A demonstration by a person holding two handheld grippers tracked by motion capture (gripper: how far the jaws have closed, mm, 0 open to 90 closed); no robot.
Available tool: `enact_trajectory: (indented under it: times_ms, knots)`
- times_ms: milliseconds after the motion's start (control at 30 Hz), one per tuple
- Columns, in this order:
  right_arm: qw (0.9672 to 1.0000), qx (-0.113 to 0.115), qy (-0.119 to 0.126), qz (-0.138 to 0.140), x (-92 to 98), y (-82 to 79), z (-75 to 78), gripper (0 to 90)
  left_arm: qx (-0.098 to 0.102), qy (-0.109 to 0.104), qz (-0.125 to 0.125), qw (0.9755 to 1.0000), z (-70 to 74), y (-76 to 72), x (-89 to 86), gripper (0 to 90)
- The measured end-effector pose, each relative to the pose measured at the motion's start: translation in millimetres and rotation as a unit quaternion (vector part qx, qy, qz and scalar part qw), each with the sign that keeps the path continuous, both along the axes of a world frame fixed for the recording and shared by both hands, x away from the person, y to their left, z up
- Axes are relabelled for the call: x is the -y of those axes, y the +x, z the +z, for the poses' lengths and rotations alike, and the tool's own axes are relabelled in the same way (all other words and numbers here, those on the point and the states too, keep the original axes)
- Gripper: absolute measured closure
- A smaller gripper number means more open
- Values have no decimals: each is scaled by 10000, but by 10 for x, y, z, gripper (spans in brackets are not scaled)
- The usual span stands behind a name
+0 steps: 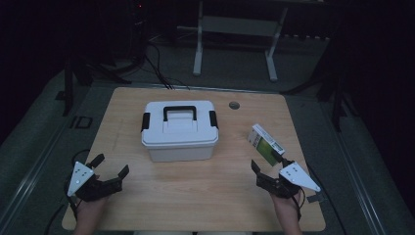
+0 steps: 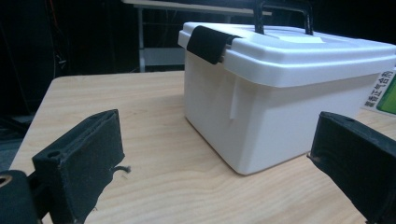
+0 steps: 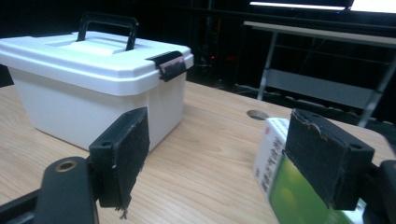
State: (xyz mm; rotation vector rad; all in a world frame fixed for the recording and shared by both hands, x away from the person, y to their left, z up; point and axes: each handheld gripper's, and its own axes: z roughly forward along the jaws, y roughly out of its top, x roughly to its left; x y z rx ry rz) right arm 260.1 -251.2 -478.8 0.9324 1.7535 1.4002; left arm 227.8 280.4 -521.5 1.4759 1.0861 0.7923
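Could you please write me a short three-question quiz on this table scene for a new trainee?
1. True or false: the lid of the white storage box is shut, with both black latches down.
2. Which tool is nearer the green and white carton: the left tool or the right tool?
3. Multiple choice: the box handle is A) white, B) black, C) green.

Key:
1. True.
2. The right tool; its jaws stand open, with the carton beside one jaw.
3. B.
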Motion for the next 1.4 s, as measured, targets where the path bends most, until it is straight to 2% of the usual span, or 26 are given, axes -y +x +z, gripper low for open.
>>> enact_trajectory:
  times_ms: [133,233,300,333,400,500,567,600,633,667,733,767,800,833,867,900,933,967,1133,1267,1333,1400]
  knots:
    - [9999,-75,-56,118,-122,109,-26,269,-46,97,-49,9999,-17,110,15,23]
    - [9997,-120,-111,155,-213,193,-69,275,-102,180,-57,9998,-37,208,50,23]
    - [9996,-132,-159,170,-242,223,-89,275,-102,180,-57,9998,-37,208,50,24]
    - [9993,-145,-228,253,-295,267,-126,345,-145,231,-149,9995,-52,284,84,25]
    - [9991,-168,-283,267,-329,296,-149,367,-133,287,-164,9994,-58,304,96,47]
    - [9979,-377,-365,388,-454,425,-246,442,-193,387,-206,9989,-93,399,147,59]
    - [9974,-465,-358,427,-516,482,-289,465,-232,414,-255,9985,-116,441,165,147]
    - [9970,-502,-377,453,-545,511,-309,511,-295,402,-318,9982,-128,469,175,149]
    - [9967,-551,-365,470,-573,540,-331,541,-330,393,-389,9979,-140,490,182,193]
    - [9968,-563,-369,429,-600,565,-352,571,-373,394,-445,9975,-151,513,193,283]
    - [9963,-641,-365,431,-646,625,-389,630,-448,385,-512,9969,-172,544,217,332]
    - [9963,-659,-372,407,-665,646,-404,653,-494,313,-579,9966,-185,557,223,412]
    - [9963,-666,-369,389,-685,666,-420,669,-546,327,-549,9965,-194,571,239,458]
    - [9958,-729,-352,416,-701,690,-434,718,-597,327,-567,9961,-204,588,253,464]
    - [9956,-761,-358,404,-720,709,-450,749,-649,325,-631,9954,-213,607,262,509]
    - [9956,-761,-358,404,-720,709,-450,749,-649,325,-631,9954,-213,607,262,540]
    - [9949,-843,-409,367,-763,748,-485,814,-734,387,-630,9946,-227,649,288,557]
    - [9946,-885,-401,371,-784,770,-503,830,-820,394,-649,9937,-234,678,301,591]
    - [9917,-1133,-476,379,-895,886,-581,898,-1010,406,-678,9917,-255,775,338,684]
    - [9904,-1213,-517,417,-992,945,-611,899,-1166,435,-725,9896,-267,841,348,772]
    - [9898,-1250,-551,399,-1040,968,-622,899,-1276,333,-769,9883,-272,881,356,826]
    - [9894,-1293,-529,392,-1079,990,-628,899,-1297,372,-710,9883,-269,906,398,857]
